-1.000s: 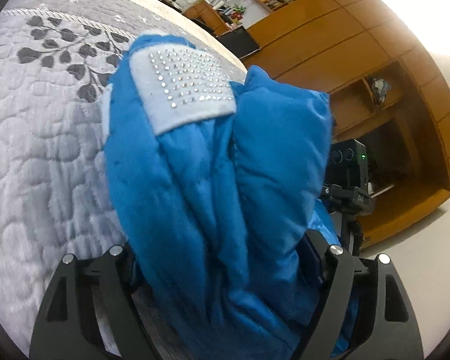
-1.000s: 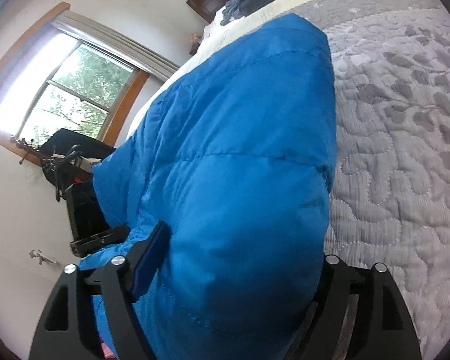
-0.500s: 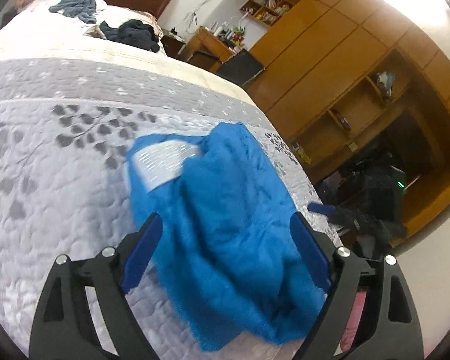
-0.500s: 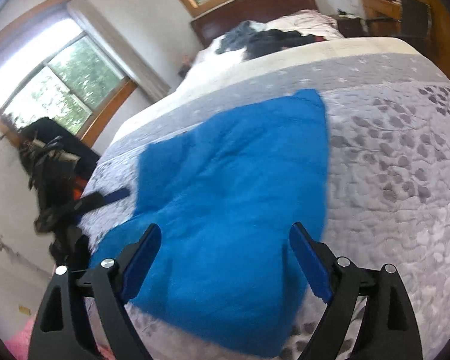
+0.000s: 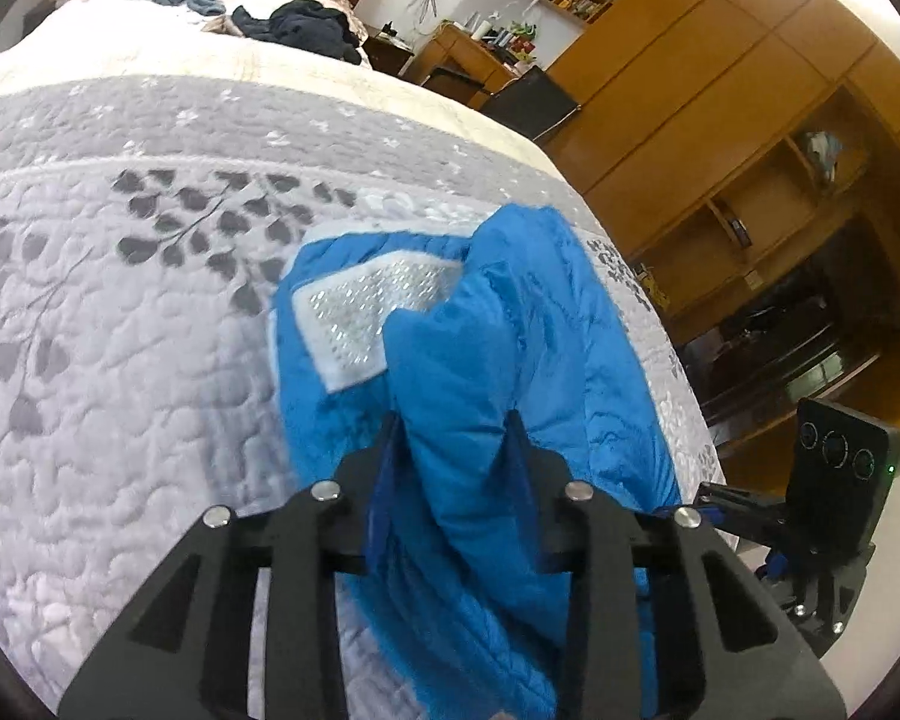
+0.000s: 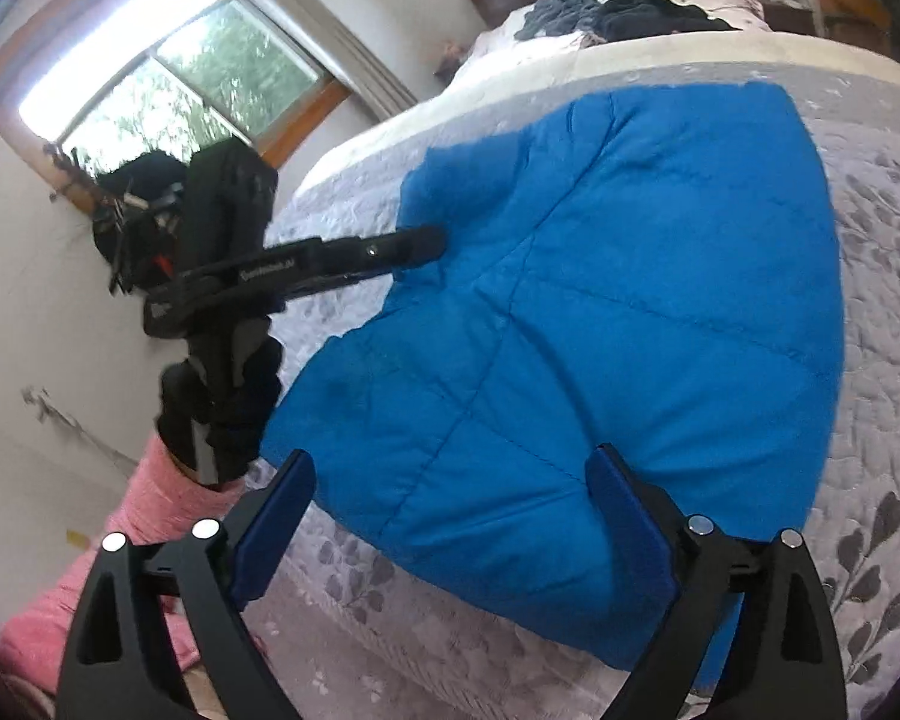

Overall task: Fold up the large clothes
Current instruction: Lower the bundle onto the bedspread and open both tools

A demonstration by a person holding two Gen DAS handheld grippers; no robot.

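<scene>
A blue padded jacket lies bunched on a grey leaf-patterned quilt, near the bed's right edge. A white patch with rhinestones faces up on it. My left gripper is shut on a raised fold of the jacket. In the right wrist view the jacket spreads smooth and wide. There the left gripper bites its far-left edge, held by a dark-gloved hand. My right gripper stands open over the jacket's near edge, with fabric below the gap and nothing pinched.
Dark and grey clothes are heaped at the head of the bed. Wooden wardrobes and shelves stand beyond the bed's right side, and a window is on the other side. A pink sleeve sits low left. The quilt runs on to the right.
A second ago both grippers held the jacket lifted. Both then opened and it dropped flat on the quilt. Now the left has shut on a fold; the right stays open, closer in.
</scene>
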